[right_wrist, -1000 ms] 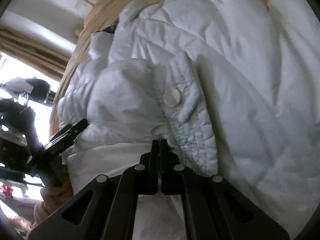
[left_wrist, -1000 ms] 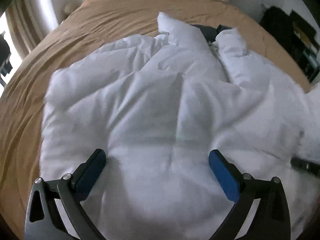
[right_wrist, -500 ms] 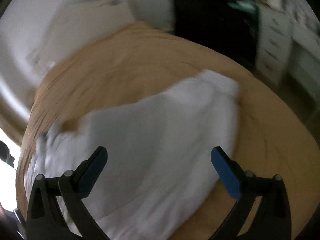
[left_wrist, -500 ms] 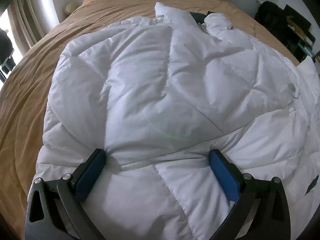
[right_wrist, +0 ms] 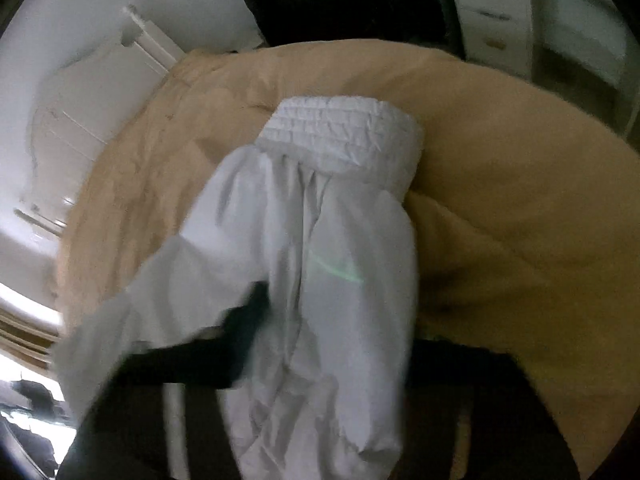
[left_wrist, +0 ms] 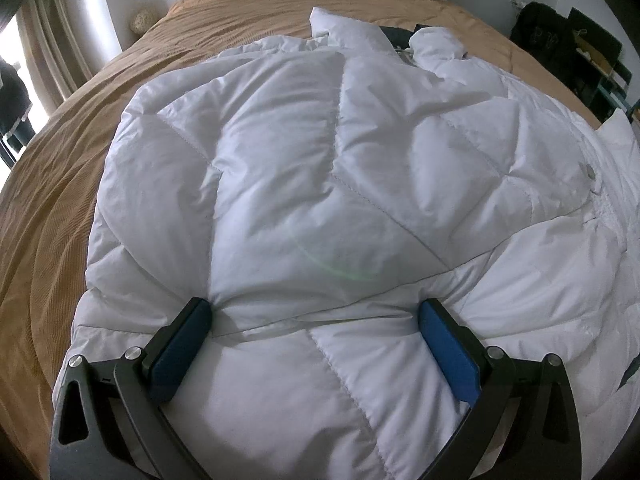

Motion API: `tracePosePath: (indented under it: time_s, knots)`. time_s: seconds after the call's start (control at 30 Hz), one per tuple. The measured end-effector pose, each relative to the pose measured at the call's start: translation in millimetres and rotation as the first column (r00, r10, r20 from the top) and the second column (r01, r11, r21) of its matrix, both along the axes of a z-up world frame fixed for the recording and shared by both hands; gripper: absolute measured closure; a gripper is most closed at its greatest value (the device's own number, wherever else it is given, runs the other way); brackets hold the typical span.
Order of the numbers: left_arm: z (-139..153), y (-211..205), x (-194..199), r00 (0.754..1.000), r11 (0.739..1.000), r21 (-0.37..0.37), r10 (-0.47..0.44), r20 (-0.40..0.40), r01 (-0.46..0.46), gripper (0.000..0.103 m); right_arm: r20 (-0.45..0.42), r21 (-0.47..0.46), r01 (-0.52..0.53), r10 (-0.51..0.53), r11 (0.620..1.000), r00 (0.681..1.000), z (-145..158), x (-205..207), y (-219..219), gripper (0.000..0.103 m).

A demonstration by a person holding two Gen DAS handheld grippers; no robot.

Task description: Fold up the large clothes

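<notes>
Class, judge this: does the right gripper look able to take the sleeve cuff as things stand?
Probably yes. The cuff lies in the open on the bedspread, straight ahead along the sleeve; nothing covers it. The blurred view hides the gripper's state.

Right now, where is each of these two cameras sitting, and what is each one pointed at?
Left wrist: sits on the left gripper, looking across the white puffer jacket on the tan bed; both open blue-padded fingers show.
Right wrist: sits on the right gripper, tilted, looking along a jacket sleeve with its elastic cuff; the fingers are a dark blur.
Shared: jacket and bed.
</notes>
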State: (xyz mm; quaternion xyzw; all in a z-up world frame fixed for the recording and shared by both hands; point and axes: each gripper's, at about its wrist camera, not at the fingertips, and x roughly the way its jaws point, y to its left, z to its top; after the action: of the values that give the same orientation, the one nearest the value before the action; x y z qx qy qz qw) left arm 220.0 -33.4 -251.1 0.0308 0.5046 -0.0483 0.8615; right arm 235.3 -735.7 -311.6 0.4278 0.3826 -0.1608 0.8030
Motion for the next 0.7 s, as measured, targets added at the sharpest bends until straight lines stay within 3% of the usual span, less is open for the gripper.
tracePosePath:
  time_s: [0.03, 0.1, 0.23, 0.4, 0.47, 0.53, 0.7]
  knots:
    - [0, -1, 1, 1.0, 1.0, 0.0, 0.0, -0.002, 0.0, 0.0, 0.041, 0.028, 0.005, -0.006, 1.0, 0.999, 2, -5, -1, 0.089]
    - [0, 0, 1, 1.0, 1.0, 0.0, 0.001, -0.003, -0.001, 0.0, 0.113, 0.041, -0.006, 0.001, 0.999, 0.994, 15, -16, 2, 0.092]
    - [0, 0, 1, 1.0, 1.0, -0.001, 0.0, -0.003, 0.0, 0.0, 0.348, 0.126, -0.084, 0.035, 0.988, 0.937, 54, -39, 35, 0.094]
    - [3, 3, 4, 1.0, 0.999, -0.028, 0.022, -0.008, -0.022, 0.0, 0.571, 0.112, -0.297, 0.183, 0.948, 0.8, 121, -43, 130, 0.094]
    - [7, 6, 6, 0.999, 0.998, -0.052, 0.042, -0.016, -0.043, 0.0, 0.64, 0.079, -0.409, 0.268, 0.909, 0.72, 143, -36, 188, 0.094]
    - [10, 10, 8, 0.998, 0.996, -0.062, 0.063, -0.027, -0.064, 0.0, 0.665, 0.06, -0.499, 0.338, 0.865, 0.666, 150, -30, 236, 0.094]
    - [19, 18, 10, 0.995, 0.995, -0.046, 0.092, -0.049, -0.094, 0.001, 0.627, 0.056, -0.729, 0.544, 0.683, 0.557, 125, 2, 382, 0.094]
